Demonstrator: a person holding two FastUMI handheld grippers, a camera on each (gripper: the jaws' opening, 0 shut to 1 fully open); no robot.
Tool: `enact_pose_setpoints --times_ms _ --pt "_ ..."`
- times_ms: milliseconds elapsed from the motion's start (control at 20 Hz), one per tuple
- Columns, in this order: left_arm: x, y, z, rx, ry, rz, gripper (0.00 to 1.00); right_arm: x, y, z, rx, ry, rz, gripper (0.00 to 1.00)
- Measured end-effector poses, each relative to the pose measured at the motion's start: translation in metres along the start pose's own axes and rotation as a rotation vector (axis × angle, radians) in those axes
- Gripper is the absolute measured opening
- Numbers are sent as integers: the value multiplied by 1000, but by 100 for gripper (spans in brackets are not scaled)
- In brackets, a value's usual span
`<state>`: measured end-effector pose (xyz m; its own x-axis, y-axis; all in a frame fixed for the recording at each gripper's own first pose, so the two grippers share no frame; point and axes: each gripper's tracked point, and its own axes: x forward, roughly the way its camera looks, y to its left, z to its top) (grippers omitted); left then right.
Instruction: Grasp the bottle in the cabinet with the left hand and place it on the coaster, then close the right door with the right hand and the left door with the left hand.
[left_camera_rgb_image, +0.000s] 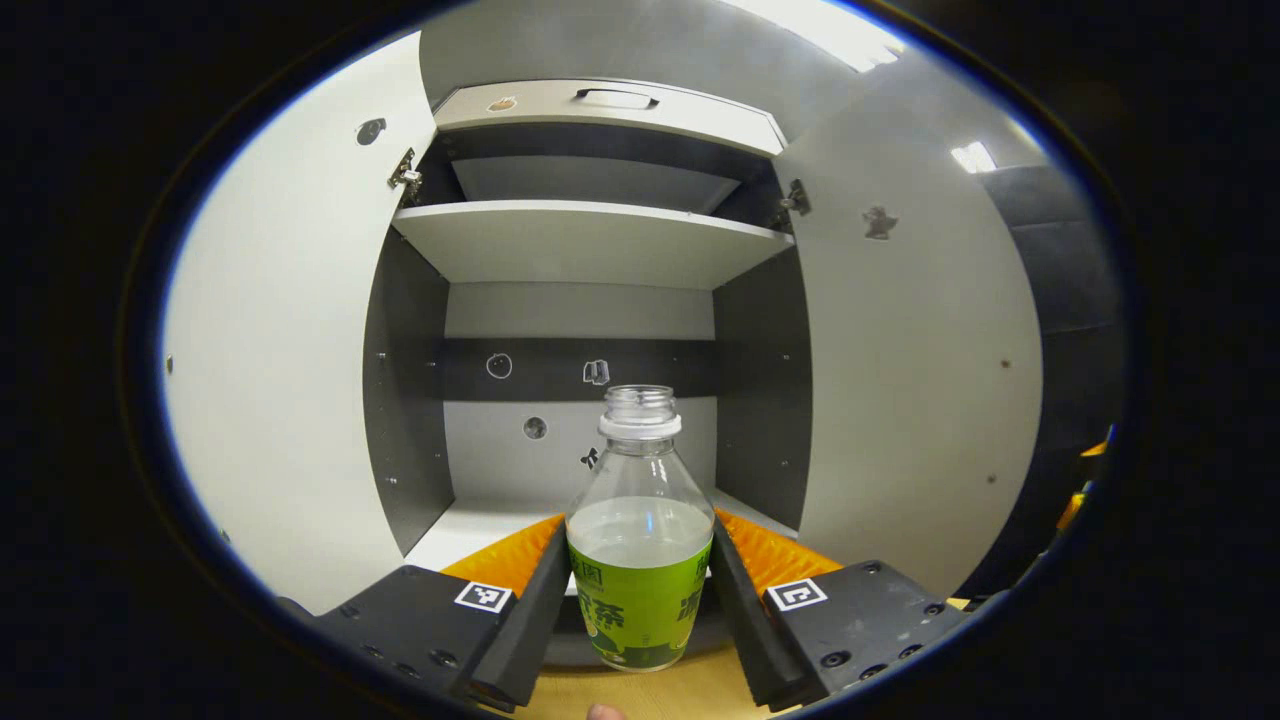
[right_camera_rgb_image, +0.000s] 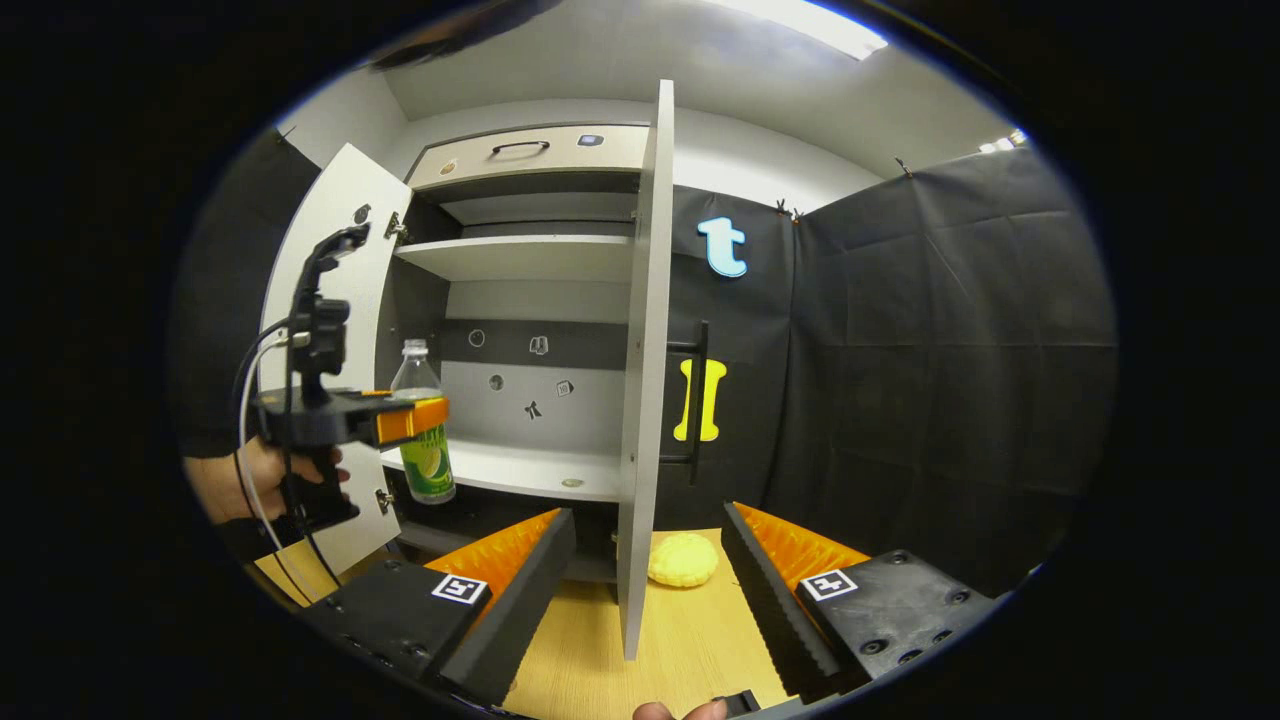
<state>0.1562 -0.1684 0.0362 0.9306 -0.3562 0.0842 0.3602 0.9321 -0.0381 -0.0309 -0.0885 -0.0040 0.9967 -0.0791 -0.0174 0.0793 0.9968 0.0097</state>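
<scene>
A clear uncapped bottle with a green label and some liquid stands upright between the fingers of my left gripper, which is shut on its labelled body. In the right gripper view the bottle hangs in front of the lower shelf, held by the left gripper and a hand. A yellow round coaster lies on the wooden table beyond the right door, which stands open, edge-on. My right gripper is open and holds nothing. The left door is open too.
The cabinet has an upper shelf and a drawer with a handle above it. Both open doors flank the opening. A wooden tabletop lies below, with black cloth walls to the right.
</scene>
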Motion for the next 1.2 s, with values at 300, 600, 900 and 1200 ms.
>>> enact_pose_setpoints --times_ms 300,600,900,1200 --pt "-50 -17 -36 -43 -17 -18 78 2 9 0 1 4 10 98" --pt "-91 -36 -92 -63 -2 -32 78 6 21 2 3 6 27 98" --pt "-127 -53 -168 -50 42 -39 78 13 20 4 -15 2 27 98" --pt "-144 -76 -242 -66 108 -109 78 8 27 8 -18 7 60 98"
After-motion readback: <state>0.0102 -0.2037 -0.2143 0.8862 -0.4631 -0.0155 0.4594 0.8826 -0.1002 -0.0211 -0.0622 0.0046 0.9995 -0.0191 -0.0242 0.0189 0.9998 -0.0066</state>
